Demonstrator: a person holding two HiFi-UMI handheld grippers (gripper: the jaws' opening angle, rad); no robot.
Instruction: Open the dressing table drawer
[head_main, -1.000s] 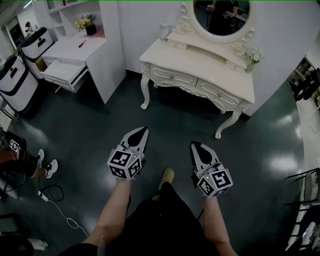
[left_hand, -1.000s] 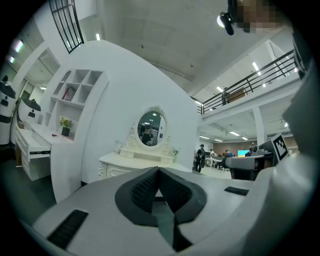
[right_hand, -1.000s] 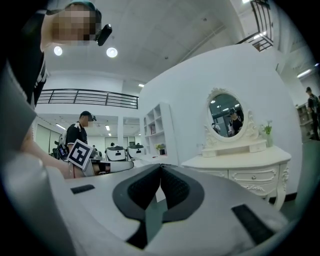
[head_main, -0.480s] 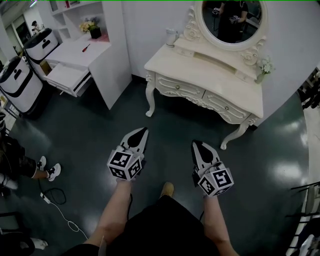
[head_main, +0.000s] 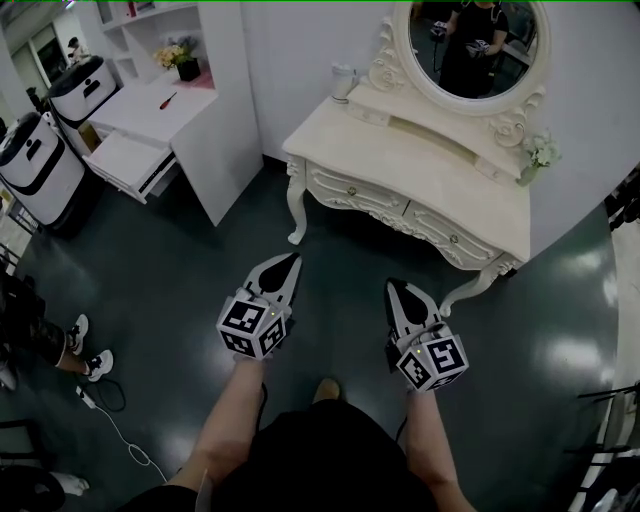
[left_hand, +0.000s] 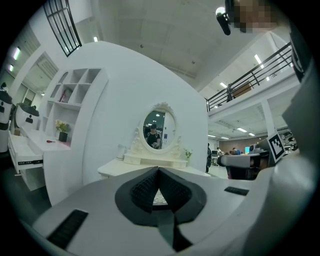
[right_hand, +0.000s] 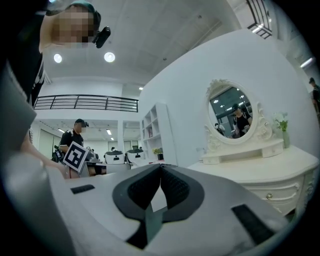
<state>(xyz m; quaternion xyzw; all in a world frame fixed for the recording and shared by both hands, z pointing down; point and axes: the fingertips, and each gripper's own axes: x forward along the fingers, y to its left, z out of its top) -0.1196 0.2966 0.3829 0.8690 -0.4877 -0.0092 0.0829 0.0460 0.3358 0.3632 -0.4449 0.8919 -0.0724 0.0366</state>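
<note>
A cream carved dressing table (head_main: 420, 160) with an oval mirror (head_main: 478, 45) stands against the wall ahead. Its two front drawers, the left drawer (head_main: 352, 188) and the right drawer (head_main: 455, 237), are closed, each with a small knob. My left gripper (head_main: 292, 258) is shut and empty, held level over the floor short of the table. To its right my right gripper (head_main: 393, 286) is shut and empty too. The table and mirror (left_hand: 156, 129) show beyond the left jaws. In the right gripper view the table (right_hand: 270, 172) lies to the right.
A white desk (head_main: 170, 105) with an open drawer (head_main: 125, 162) and shelves stands at the left. Two white-and-black machines (head_main: 40, 165) are at the far left. A cable (head_main: 120, 425) and a person's feet (head_main: 85, 345) lie on the dark floor at the lower left.
Both grippers and the view have come closer to the dressing table, which now sits lower and larger in the head view. Both pairs of jaws stay shut.
</note>
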